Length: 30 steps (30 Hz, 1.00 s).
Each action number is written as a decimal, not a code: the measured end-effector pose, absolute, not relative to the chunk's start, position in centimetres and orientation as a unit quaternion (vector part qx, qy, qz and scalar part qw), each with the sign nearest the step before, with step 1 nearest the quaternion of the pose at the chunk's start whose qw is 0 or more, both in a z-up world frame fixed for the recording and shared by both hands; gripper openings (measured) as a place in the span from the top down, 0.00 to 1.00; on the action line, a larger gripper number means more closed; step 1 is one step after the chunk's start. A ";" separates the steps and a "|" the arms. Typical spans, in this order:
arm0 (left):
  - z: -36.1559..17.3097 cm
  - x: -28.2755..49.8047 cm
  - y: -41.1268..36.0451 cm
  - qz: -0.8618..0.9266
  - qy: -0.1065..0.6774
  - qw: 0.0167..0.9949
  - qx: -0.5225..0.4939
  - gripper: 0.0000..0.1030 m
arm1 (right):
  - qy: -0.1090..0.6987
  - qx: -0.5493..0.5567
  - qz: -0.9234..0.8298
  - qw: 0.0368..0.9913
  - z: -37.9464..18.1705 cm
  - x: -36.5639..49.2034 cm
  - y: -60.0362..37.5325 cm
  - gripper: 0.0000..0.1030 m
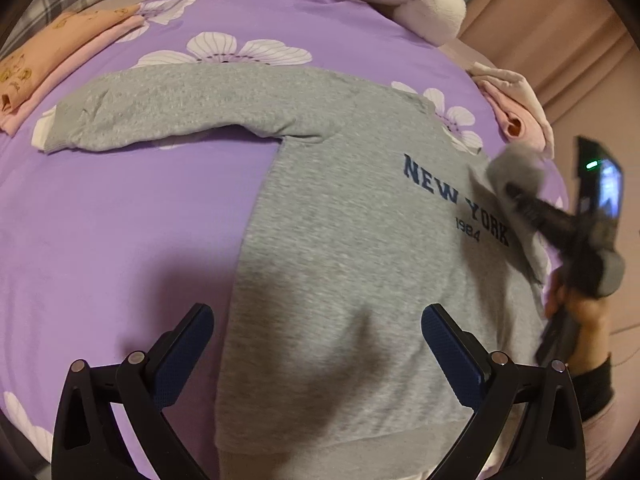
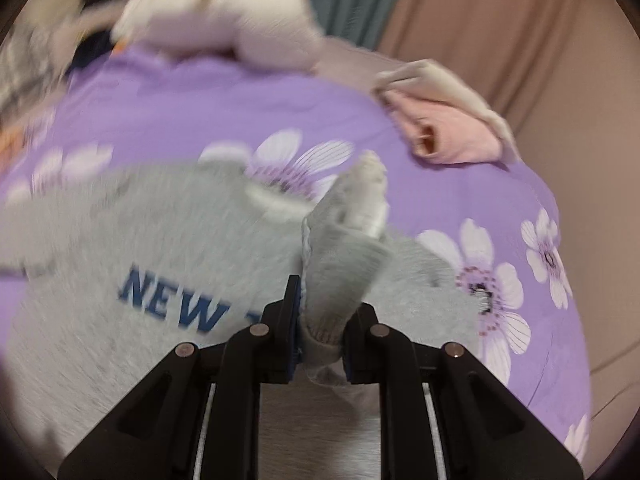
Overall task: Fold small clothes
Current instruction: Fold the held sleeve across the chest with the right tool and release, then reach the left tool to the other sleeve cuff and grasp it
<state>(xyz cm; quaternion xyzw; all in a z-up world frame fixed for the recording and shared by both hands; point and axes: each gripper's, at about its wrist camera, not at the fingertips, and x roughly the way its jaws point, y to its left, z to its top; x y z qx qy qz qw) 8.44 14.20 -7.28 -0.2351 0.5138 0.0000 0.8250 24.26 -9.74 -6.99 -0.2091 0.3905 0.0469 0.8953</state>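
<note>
A small grey sweatshirt (image 1: 344, 240) with blue "NEW YORK 1984" print lies front up on a purple flowered bedspread (image 1: 120, 216). Its one sleeve (image 1: 168, 116) stretches out flat to the left. My left gripper (image 1: 316, 344) is open and empty, above the sweatshirt's hem. My right gripper (image 2: 322, 320) is shut on the other grey sleeve (image 2: 344, 248) and holds it lifted over the chest, cuff up. The right gripper also shows in the left wrist view (image 1: 516, 196), blurred.
Folded orange and pink clothes (image 1: 52, 64) lie at the far left. A pink and cream garment pile (image 2: 444, 120) sits at the bed's far right edge. White plush bedding (image 1: 416, 0) lies at the back. A brown curtain (image 2: 520, 40) hangs beyond the bed.
</note>
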 end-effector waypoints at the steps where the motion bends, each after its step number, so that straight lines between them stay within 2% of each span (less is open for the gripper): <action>1: -7.4 8.5 14.3 0.001 0.514 0.824 -0.236 0.00 | 0.399 -0.224 0.054 0.888 -8.0 24.1 -9.2 0.81; 3: -7.5 8.8 14.3 0.002 0.516 0.823 -0.237 0.00 | 0.410 -0.258 0.066 0.872 -9.6 23.5 -8.2 0.81; 5: -7.5 9.0 14.3 0.002 0.515 0.823 -0.239 0.00 | 0.412 -0.293 0.075 0.860 -10.7 23.0 -7.2 0.73; 6: -7.4 9.1 14.1 0.002 0.513 0.825 -0.237 0.00 | 0.411 -0.304 0.084 0.855 -11.0 22.6 -6.9 0.66; 9: -6.9 9.5 13.6 -0.001 0.506 0.831 -0.229 0.00 | 0.406 -0.308 0.110 0.854 -10.6 21.5 -6.6 0.60; 13: -6.2 10.0 12.8 -0.013 0.497 0.839 -0.222 0.00 | 0.387 -0.251 0.176 0.870 -7.9 19.3 -7.7 0.45; 15: -5.9 10.2 12.5 -0.020 0.491 0.842 -0.221 0.00 | 0.379 -0.181 0.219 0.881 -6.1 18.5 -9.6 0.40; 17: -5.9 10.3 12.4 -0.026 0.488 0.843 -0.224 0.00 | 0.385 -0.094 0.237 0.887 -5.0 18.7 -12.1 0.40; 18: -6.0 10.5 12.3 -0.029 0.488 0.842 -0.229 0.00 | 0.392 -0.045 0.234 0.888 -4.7 19.3 -13.7 0.42; 20: -6.2 10.8 12.1 -0.035 0.488 0.839 -0.238 0.00 | 0.406 0.021 0.217 0.888 -4.9 20.4 -15.8 0.54; 21: -6.3 11.1 11.9 -0.040 0.490 0.837 -0.241 0.00 | 0.412 0.030 0.204 0.888 -5.3 20.9 -16.2 0.71; 22: -6.4 11.3 11.7 -0.043 0.492 0.836 -0.240 0.00 | 0.416 0.030 0.193 0.888 -5.8 21.3 -16.0 0.76; 23: -6.3 11.6 11.3 -0.044 0.493 0.836 -0.236 0.00 | 0.419 0.031 0.191 0.887 -6.3 21.5 -15.7 0.77; 25: -6.1 12.1 10.5 -0.050 0.492 0.840 -0.222 0.00 | 0.429 0.036 0.205 0.879 -7.4 21.9 -14.3 0.84; 30: -6.0 12.8 9.4 -0.053 0.495 0.844 -0.197 0.00 | 0.452 -0.012 0.221 0.864 -10.9 22.8 -9.8 0.85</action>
